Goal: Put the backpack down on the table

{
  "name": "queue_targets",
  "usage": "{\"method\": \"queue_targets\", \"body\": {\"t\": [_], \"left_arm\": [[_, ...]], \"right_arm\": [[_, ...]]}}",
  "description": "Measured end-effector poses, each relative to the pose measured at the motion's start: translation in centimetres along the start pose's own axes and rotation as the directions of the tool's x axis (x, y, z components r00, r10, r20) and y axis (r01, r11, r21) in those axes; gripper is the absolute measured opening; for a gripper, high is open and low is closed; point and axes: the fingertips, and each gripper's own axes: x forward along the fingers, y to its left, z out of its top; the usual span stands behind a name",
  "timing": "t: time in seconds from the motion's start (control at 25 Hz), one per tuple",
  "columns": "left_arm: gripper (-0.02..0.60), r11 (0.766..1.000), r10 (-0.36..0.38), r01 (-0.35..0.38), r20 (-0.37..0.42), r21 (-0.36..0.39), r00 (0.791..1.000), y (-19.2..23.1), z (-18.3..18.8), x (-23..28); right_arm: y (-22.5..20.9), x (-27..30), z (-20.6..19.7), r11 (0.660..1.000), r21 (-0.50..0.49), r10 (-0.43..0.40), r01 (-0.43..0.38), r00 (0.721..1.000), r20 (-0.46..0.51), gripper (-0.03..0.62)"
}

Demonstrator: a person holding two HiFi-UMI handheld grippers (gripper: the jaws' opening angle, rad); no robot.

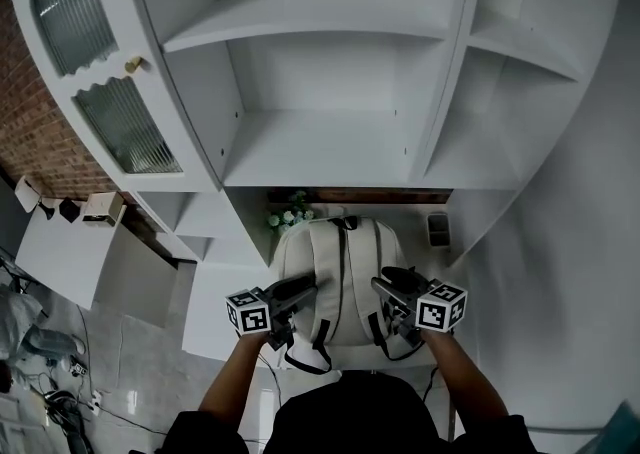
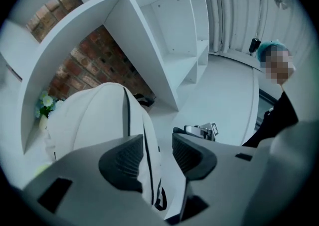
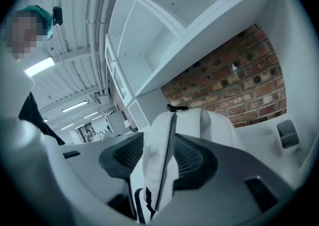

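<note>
White backpack [image 1: 340, 257] upright on the desk [image 1: 205, 330], below the shelves [image 1: 330, 142].
The left claw [image 2: 157, 154] gapes, a black-edged shoulder strap [image 2: 152, 170] between its pads; the bag is white with black trim; the right claw [image 3: 158, 156] gapes around the other strap [image 3: 157, 170].

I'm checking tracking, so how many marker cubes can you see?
2. The left cube sits on the left gripper, left of the backpack; the right cube sits on the right gripper, at its right. None looks hidden.
</note>
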Motion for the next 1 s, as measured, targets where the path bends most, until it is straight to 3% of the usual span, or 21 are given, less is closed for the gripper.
{"method": "queue_targets", "body": {"t": [0.76, 1.0], "left_arm": [[0.180, 0.998, -0.011, 0.013, -0.027, 0.061, 1.000, -8.2, -3.4, -3.6], [0.178, 0.978, 0.093, -0.088, -0.019, 0.189, 0.995, -10.8, -4.1, -4.4]], "right_arm": [[9.2, -0.3, -5.7, 0.999, -0.036, -0.009, 0.011, 0.999, 0.035, 0.189], [11.5, -1.1, -4.9, 0.991, -0.096, -0.082, 0.093, 0.991, 0.108, 0.189]]}}
